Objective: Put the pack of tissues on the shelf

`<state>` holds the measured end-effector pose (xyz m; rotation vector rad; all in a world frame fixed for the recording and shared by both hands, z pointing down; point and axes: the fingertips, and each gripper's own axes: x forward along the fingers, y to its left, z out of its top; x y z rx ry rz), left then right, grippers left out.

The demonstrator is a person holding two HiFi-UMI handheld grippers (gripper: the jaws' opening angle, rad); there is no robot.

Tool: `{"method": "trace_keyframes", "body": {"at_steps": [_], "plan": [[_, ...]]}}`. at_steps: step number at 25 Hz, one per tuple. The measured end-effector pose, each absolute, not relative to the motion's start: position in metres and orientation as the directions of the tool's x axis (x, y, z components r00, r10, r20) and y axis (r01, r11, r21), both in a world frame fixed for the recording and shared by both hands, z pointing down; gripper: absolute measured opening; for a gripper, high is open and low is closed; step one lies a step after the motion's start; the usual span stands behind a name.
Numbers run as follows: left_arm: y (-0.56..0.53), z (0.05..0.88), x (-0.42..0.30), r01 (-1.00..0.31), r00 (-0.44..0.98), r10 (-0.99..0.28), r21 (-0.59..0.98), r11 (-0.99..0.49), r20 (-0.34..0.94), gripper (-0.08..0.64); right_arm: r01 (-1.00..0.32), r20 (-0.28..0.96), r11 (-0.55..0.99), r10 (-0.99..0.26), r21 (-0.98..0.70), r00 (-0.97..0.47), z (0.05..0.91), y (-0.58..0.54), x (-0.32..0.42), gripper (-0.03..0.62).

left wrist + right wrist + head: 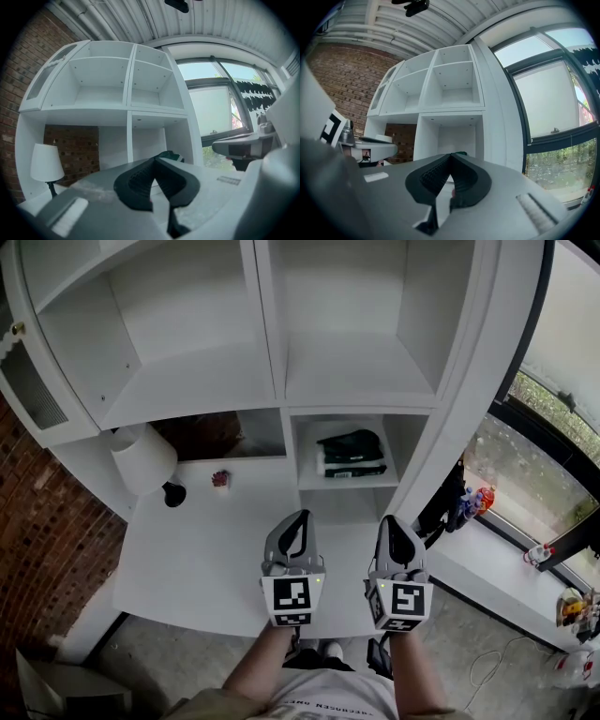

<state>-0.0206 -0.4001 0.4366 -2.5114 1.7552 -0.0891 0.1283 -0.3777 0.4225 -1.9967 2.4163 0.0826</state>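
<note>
over the near edge of the white desk (197, 559), left gripper (299, 517) and right gripper (395, 521) side by side, jaws pressed together, both empty, aimed at white shelf unit (267, 315). pack of tissues (351, 454), dark green/white, print unreadable, lies in small lower-right cubby. lamp (141, 457) left by brick wall (47, 521), window (544, 456) right.

Closed, empty hand-held gripper (451, 156) before shelf (451, 110)

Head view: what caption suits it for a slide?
Left gripper and right gripper, both shut and empty, hover before the white shelf holding the pack of tissues.
</note>
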Motion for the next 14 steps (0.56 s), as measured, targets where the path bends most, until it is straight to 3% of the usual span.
{"method": "trace_keyframes", "body": {"at_steps": [14], "plan": [[-0.4023, 0.4385, -0.0163, -0.931, 0.352, -0.936, -0.100, -0.351, 0.010, 0.008, -0.980, -0.043, 0.193, -0.980, 0.049, -0.196, 0.4193, -0.3798, 0.1258, 0.000]]}}
